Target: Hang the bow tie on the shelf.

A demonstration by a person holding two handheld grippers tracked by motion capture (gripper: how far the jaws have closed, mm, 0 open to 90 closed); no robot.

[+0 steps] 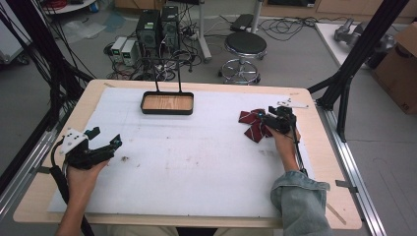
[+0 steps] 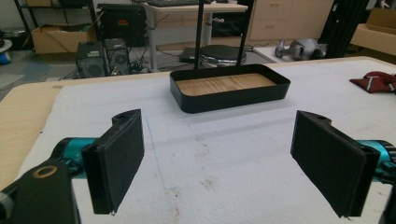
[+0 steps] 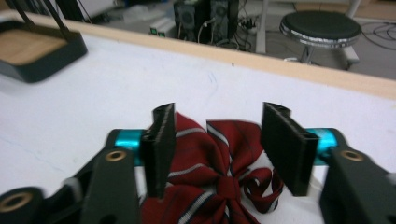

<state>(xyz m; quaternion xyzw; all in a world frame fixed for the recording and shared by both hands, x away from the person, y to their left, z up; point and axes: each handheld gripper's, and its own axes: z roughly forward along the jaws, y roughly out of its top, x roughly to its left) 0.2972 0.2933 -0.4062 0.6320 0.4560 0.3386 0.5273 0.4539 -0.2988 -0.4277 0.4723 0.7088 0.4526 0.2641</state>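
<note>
Loads of open room across the middle of the surface (image 1: 196,162). Only real obstacles are the black tray (image 1: 167,103) with its tall handle near the far edge, and the red bow (image 1: 252,124) toward the right edge.

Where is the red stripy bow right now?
In the high view the red bow lies on the white mat's right side, right of the black tray, between the right gripper's open jaws.

Black two-jaw left gripper (image 1: 105,140) with teal fittings, grey plate; rolled denim sleeve (image 1: 300,204) on right arm.
</note>
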